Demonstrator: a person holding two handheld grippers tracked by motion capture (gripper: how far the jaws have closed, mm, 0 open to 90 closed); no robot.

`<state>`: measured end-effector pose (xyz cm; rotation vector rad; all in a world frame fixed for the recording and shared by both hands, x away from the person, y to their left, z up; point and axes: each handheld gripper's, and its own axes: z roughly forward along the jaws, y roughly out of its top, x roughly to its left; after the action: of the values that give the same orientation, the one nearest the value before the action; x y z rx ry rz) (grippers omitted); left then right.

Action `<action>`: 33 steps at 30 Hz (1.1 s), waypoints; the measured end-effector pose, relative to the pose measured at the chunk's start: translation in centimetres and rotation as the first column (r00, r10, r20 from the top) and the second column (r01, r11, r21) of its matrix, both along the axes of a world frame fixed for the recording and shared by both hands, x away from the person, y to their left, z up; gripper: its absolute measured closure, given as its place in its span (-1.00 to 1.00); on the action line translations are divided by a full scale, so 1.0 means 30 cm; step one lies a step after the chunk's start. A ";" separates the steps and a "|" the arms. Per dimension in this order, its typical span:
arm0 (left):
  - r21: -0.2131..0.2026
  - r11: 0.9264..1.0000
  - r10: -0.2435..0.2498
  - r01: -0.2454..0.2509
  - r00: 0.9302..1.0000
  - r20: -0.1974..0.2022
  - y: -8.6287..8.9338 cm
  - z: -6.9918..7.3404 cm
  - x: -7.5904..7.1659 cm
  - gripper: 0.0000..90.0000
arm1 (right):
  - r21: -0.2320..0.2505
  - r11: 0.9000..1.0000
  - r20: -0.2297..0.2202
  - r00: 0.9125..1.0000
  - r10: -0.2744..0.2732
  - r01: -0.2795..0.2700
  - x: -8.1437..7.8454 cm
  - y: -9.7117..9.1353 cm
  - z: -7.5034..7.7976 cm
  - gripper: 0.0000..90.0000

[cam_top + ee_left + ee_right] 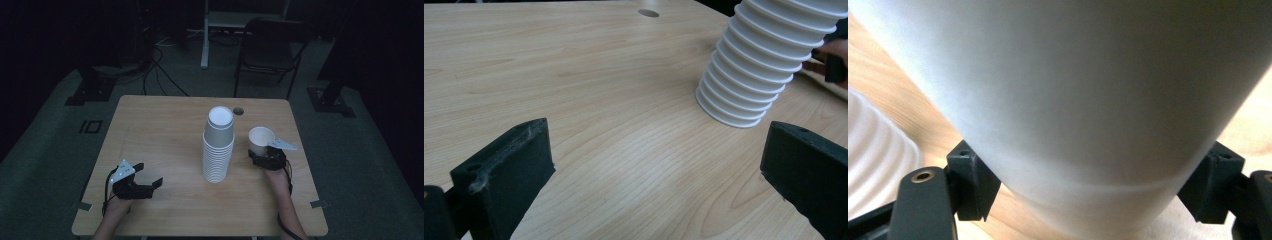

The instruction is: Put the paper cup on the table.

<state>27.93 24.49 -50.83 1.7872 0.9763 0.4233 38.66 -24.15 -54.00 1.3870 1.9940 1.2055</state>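
Observation:
A tall stack of upturned white paper cups (218,145) stands a little right of the middle of the wooden table (155,125). Just right of it, my right gripper (260,154) is shut on a single white cup (261,139) near its base, mouth up. In the right gripper view the cup (1088,100) sits between the two black pads (973,185), with the stack (873,160) at the left edge. My left gripper (148,175) rests low at the table's front left, open and holding nothing. Its view looks between wide-apart fingers (509,170) at the stack (764,65).
A small round hole (238,110) lies in the tabletop behind the stack. Behind the table stand a dark folding chair (272,47) and a white desk leg (205,35). Cables run over the floor at the back left. Bare wood spreads across the table's left half.

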 end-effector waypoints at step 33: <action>0.013 0.998 0.053 -0.053 0.999 0.002 0.040 -0.027 -0.004 -0.99 | -0.042 0.999 -0.114 0.993 0.028 -0.033 -0.019 -0.011 -0.041 -0.76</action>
<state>27.82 25.70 -51.63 1.7753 1.0240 0.4656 38.09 -24.48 -55.23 1.4377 2.1130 1.1109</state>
